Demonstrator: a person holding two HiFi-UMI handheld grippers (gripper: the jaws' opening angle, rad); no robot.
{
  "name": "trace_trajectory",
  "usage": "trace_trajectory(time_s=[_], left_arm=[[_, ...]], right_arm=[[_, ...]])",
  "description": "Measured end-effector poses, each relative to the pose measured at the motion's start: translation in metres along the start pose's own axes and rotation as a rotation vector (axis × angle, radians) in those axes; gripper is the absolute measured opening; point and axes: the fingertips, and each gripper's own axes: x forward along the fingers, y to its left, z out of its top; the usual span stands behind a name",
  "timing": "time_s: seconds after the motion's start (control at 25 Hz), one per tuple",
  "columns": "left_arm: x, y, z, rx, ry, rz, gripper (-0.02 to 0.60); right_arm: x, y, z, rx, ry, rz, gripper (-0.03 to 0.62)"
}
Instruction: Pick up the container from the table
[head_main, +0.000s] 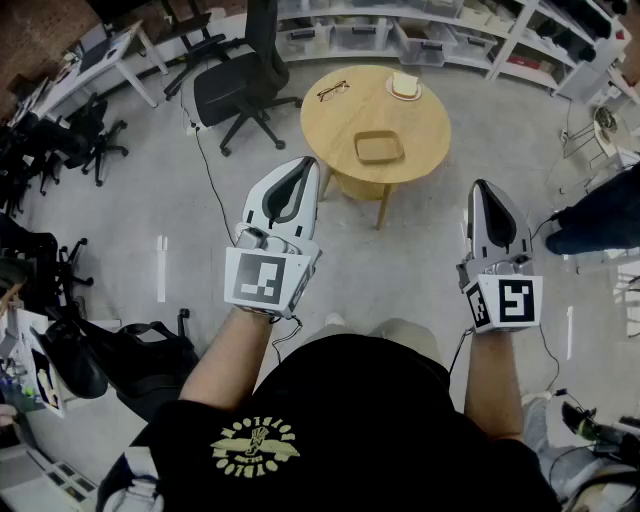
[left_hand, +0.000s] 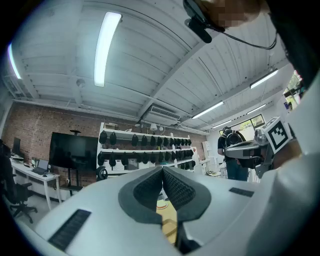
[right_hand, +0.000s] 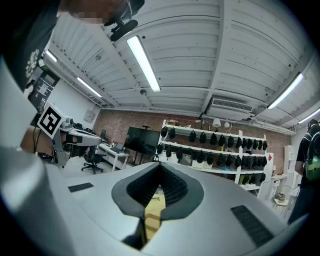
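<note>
Container (head_main: 379, 147), shallow tan square, lies on table (head_main: 340, 128); left tool (head_main: 307, 162), right tool (head_main: 481, 184) closed, empty.

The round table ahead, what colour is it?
The round table is a light yellowish wood colour, seen best in the head view.

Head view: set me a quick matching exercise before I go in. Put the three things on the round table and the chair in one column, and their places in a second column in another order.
Things
1. glasses
2. plate
3. container
4. office chair

Places
A. on the table, near side, towards the person
B. on the table, far side, left
C. on the table, far side, right
D. on the floor, left of the table

Pairs: 1-B, 2-C, 3-A, 4-D
</note>
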Motion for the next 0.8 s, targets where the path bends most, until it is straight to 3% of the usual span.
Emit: trace_trajectory(time_s=[0.4,0.8], left_arm=[[-0.02,0.006,-0.007,-0.004,0.017,0.0,0.018],[-0.036,0.024,-0.017,-0.016,0.045,0.061,0.018]], right_arm=[[-0.012,0.01,-0.003,0.076,-0.002,-0.006,0.015],[-0.004,0.021,-0.005,0.073,0.01,0.05,0.015]])
